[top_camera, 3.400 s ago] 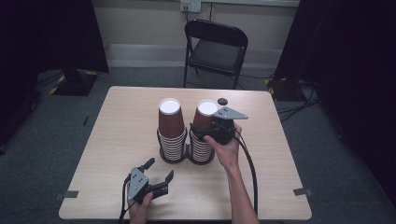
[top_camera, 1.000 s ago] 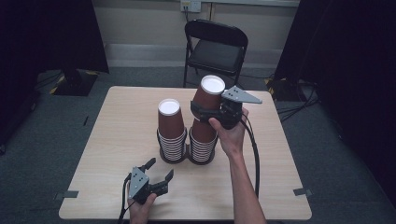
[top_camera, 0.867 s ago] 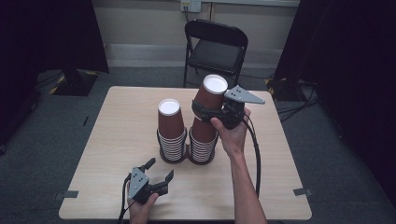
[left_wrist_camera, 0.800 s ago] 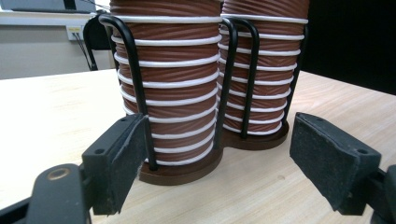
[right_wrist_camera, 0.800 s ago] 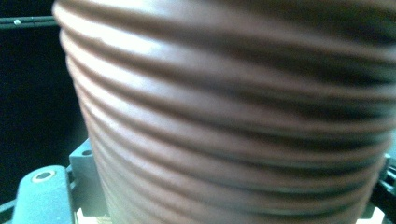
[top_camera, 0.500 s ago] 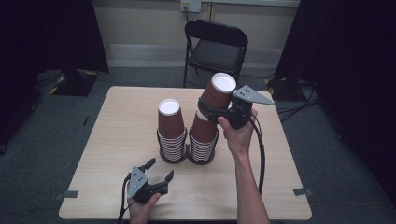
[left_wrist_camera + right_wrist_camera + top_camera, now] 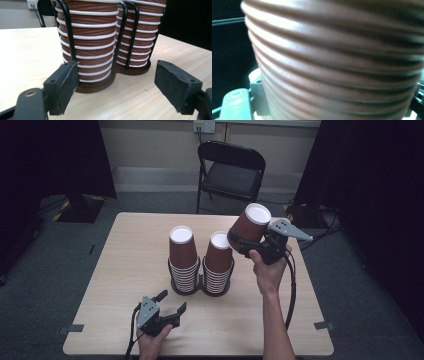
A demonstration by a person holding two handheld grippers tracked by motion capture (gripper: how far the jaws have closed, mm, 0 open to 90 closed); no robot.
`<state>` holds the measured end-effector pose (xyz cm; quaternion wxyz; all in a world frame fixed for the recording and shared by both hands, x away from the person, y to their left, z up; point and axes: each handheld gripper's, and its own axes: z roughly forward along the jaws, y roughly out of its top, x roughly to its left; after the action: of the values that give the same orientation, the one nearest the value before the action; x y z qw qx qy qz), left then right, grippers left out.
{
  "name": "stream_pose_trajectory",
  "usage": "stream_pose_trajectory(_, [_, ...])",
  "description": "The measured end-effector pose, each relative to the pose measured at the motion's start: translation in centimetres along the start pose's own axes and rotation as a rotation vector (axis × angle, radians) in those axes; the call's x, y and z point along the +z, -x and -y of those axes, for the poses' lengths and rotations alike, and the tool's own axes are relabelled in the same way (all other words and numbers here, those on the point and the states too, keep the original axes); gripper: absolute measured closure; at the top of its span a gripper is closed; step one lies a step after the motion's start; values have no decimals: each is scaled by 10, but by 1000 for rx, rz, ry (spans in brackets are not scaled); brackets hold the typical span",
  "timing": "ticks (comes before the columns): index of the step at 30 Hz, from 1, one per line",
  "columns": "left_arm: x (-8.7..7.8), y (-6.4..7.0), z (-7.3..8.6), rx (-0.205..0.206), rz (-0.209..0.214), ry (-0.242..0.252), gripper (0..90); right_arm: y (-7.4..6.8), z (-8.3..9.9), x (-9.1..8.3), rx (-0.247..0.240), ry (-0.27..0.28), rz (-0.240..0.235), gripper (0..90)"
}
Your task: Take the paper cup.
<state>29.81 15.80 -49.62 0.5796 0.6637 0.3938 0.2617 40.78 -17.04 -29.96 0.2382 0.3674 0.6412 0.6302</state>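
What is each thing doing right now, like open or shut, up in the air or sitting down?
Left hand-held gripper: open, low over the table.
Right hand-held gripper: shut on the lifted cup.
Lifted cup: tilted, in the air.
Left cup stack: upright in the holder.
Right cup stack: upright in the holder.
Folding chair: unfolded, vacant.

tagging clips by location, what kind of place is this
Probably a recording studio or lab, not a home: dark curtains flank a lone light wooden table, a black folding chair stands behind it, and cables trail over grey carpet.
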Motion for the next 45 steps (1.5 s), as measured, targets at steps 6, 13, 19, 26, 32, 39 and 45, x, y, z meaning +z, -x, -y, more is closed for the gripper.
stream_pose_trajectory(6, [-1,-2,-2,-18,31,12,161,6,7,-13,32,-10,44,145])
stream_pose_trajectory(13, [-1,-4,-5,-40,71,38,174,5,20,-28,78,-10,51,146])
stream_pose_trajectory(19, [1,-4,-7,-25,96,44,175,5,42,-39,128,-33,68,147])
stream_pose_trajectory(26, [2,-2,-9,-20,144,44,241,0,71,-51,189,-62,48,146])
stream_pose_trajectory(32, [2,0,-9,-13,165,48,342,-9,88,-57,218,-72,15,146])
stream_pose_trajectory(39, [6,3,-9,-6,189,49,258,-21,112,-52,232,-94,-22,146])
stream_pose_trajectory(45, [9,5,-10,7,225,77,265,-30,128,-49,283,-83,-71,146])
